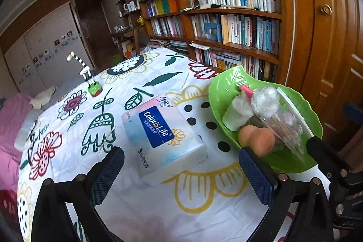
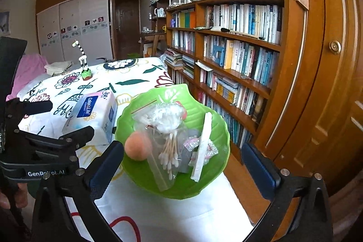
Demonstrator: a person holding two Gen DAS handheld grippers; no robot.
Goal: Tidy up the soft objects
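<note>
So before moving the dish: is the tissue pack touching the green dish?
Cannot tell: in the right wrist view the tissue pack meets the green dish rim with no visible gap.

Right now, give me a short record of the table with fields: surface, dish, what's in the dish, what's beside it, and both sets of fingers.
surface: floral tablecloth
dish: green leaf-shaped dish at the table's edge nearest the bookshelf
dish contents: peach makeup sponge, bag of cotton swabs, bag of cotton balls, flat white packet
beside dish: tissue pack, lying flat
farther back: striped giraffe figurine
left gripper: fingers open, holding nothing
right gripper: fingers open, holding nothing
</note>
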